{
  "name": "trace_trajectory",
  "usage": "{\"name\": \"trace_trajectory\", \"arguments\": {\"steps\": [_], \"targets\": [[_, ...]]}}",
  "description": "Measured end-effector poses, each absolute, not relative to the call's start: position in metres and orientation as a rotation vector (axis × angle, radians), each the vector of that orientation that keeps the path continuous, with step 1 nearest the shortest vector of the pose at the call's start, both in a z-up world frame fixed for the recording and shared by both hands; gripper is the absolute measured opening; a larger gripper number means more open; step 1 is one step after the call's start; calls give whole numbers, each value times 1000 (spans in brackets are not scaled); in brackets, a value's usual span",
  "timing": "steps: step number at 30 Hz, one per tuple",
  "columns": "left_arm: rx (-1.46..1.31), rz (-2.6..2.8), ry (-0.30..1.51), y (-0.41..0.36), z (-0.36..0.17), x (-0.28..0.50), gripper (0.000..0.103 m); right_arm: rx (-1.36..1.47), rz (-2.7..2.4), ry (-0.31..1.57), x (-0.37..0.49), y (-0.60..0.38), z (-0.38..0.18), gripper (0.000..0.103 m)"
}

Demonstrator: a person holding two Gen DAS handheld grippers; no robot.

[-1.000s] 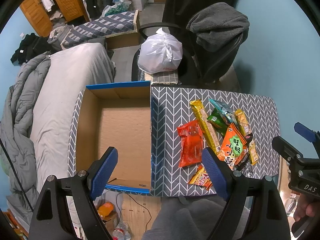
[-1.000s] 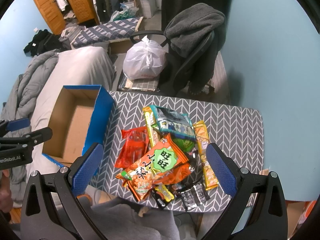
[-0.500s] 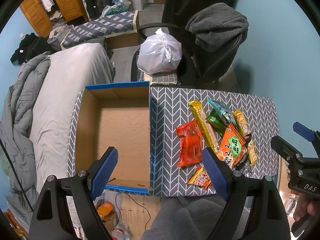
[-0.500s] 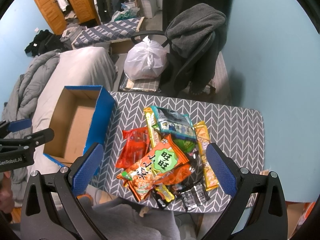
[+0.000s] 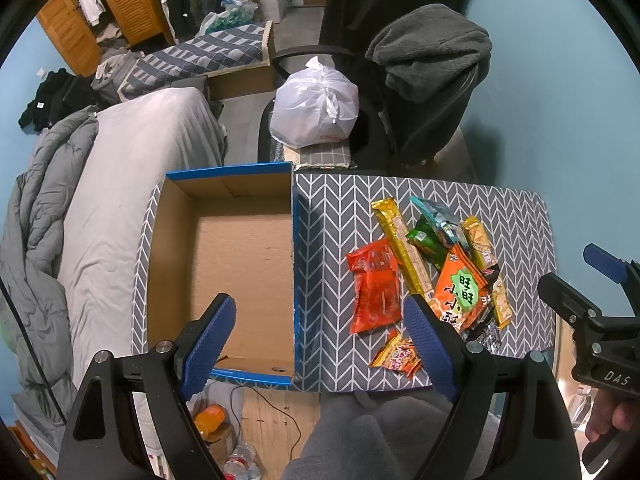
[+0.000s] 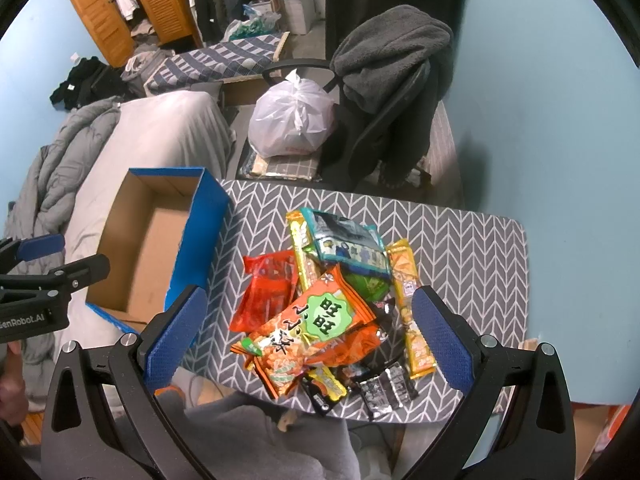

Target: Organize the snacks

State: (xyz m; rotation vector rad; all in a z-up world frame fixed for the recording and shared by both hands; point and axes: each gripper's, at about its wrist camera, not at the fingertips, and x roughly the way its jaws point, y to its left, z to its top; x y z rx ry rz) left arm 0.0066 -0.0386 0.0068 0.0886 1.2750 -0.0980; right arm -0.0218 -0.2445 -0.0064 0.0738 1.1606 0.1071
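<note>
Two splayed tools point(image 5: 320, 332) point(image 6: 306, 332) above heaped snacks point(image 6: 324, 304).

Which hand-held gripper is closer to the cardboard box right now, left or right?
Left. The left hand-held gripper hangs open over the cardboard box, at its near right wall. The right hand-held gripper is open above the snack pile, beside the box.

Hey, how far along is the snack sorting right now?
Nothing is packed yet: the blue-edged cardboard box holds nothing. Nothing is in hand either; the left gripper and right gripper both hang open. All the foil snack packets remain piled on the grey chevron-patterned table.
</note>
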Motion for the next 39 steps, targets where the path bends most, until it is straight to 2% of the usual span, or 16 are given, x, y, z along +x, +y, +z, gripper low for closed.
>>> {"name": "trace_trajectory", "arguments": {"steps": [10,22,39], "targets": [[98,-128,1291,-54,1,6,87,129,130,1184,-27,-267,-14,101],[167,-255,1327,-104,-17,10,87,149,11,1219,-36,-340,-33,101],[312,-389,1431,-185,-79,4,87,168,27,1289,-41,-394,-92,101]]}}
